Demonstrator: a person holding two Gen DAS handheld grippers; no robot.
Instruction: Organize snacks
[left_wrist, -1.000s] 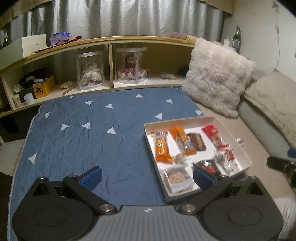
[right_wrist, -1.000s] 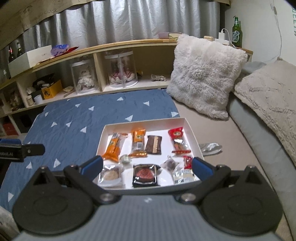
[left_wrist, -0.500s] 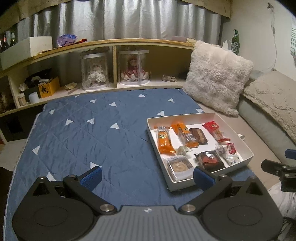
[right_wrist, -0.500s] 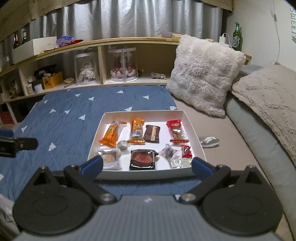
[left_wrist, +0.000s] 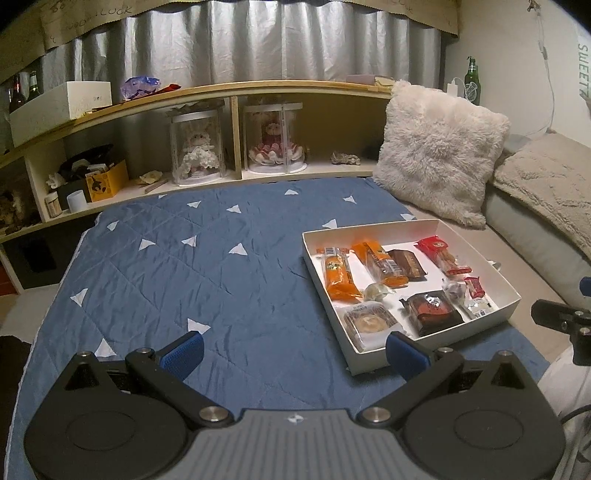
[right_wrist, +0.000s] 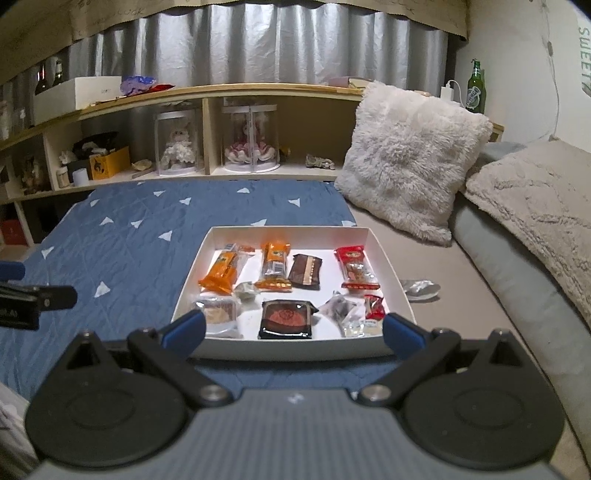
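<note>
White tray (right_wrist: 388, 266) on the bed's blue quilt (left_wrist: 184, 280), snacks laid inside. Left tongs (left_wrist: 294, 349) and right tongs (right_wrist: 293, 328): wide open, empty, before the tray. Advice: approach one packet squarely, avoiding neighbours.

You're holding a left gripper (left_wrist: 293, 352) and right gripper (right_wrist: 293, 330) that are each showing black linkage arms, blue finger pads (left_wrist: 183, 350), silver pivot screws (right_wrist: 372, 392), round black discs and a ribbed grey body bearing a small white mark
</note>
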